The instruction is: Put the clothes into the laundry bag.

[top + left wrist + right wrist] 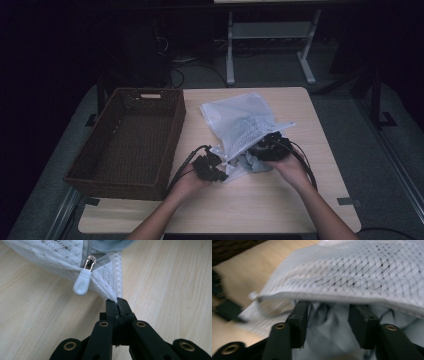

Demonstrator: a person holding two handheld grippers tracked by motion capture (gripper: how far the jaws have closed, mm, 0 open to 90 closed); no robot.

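White mesh zip bag (239, 125) with pale grey cloth (250, 162) at its mouth, on the wooden worktop (300, 200).
Left claw (117, 305) is clenched on the bag's corner; right claw (327, 322) stands parted around the cloth, pads not pressing.

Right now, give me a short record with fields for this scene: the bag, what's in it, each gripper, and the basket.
bag: white mesh zip bag lying on the light wooden table
contents: pale grey-blue cloth at the bag's open mouth
left gripper: shut on the bag's corner, beside the white zipper pull
right gripper: jaws apart, at the cloth
basket: dark brown woven basket, left of the bag
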